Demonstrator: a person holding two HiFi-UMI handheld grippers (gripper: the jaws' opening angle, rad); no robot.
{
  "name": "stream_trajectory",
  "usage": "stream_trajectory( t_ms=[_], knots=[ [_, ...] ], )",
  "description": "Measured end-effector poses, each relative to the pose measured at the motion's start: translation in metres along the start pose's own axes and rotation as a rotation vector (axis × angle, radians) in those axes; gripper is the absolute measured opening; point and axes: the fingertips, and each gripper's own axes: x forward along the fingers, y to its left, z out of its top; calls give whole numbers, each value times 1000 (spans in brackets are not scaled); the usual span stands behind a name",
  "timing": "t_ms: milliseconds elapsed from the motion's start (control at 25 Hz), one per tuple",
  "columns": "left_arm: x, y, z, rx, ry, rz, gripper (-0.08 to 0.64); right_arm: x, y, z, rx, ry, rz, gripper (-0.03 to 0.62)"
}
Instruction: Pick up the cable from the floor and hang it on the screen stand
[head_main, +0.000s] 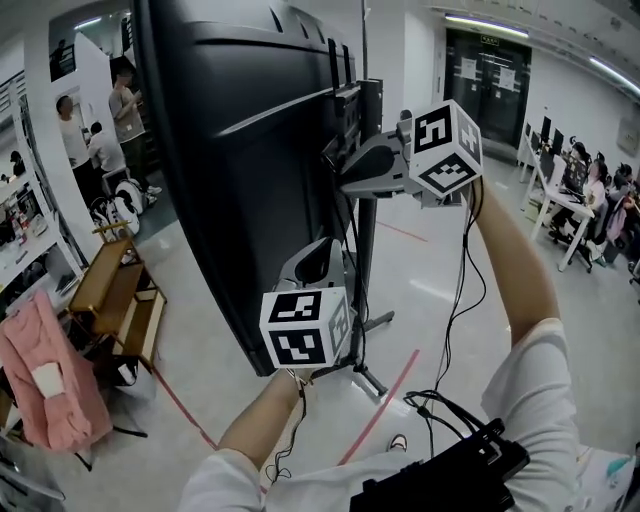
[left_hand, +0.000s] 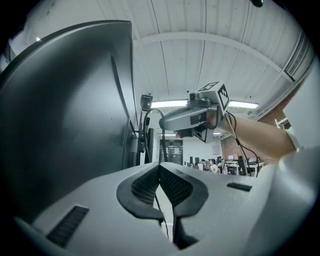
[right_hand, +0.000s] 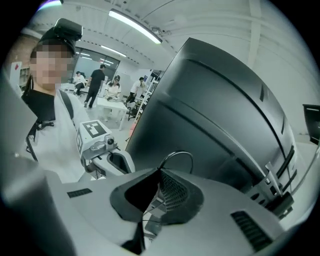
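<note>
- Cable (left_hand: 163, 142) off the floor, thin and black, strung between both grippers behind the black screen (head_main: 230, 150).
- Left gripper (left_hand: 159, 166) closed, pads meeting at the tips, cable pinched there and trailing down out of the jaws.
- Right gripper (right_hand: 160, 172) closed on the same cable, with a small loop arching up just past the jaw tips, in front of the screen's back panel.
- Head view: right gripper higher, near the mounting bracket on the screen stand (head_main: 367, 230); left gripper lower, close to the screen's bottom edge.
- Both grippers aimed toward the stand's pole, marker cubes facing the camera.
- Left gripper view: right gripper up ahead, cable dropping from its tip toward the left jaws.
- Contact between cable and screen stand: cannot tell.
- Stand base on a pale floor (head_main: 440, 260), with a red tape line (head_main: 385, 400) running past it.
- Wooden bench (head_main: 110, 290) left of the screen, pink garment (head_main: 45, 380) just beside it.
- People at desks (head_main: 590, 190) far right, more people standing far left.
</note>
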Motion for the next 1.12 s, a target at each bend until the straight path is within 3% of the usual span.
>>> stream_trajectory(
  t_ms=[320,600,1120],
  knots=[
    [35,23,30,15,-14,90,3,-32,-81,13,-22,-76,-87,26],
    [78,28,60,38,-71,113,3,-64,-157,4,-5,-120,-189,26],
    [125,33,57,22,-89,146,3,-75,-227,-27,57,-168,-226,27]
  ],
)
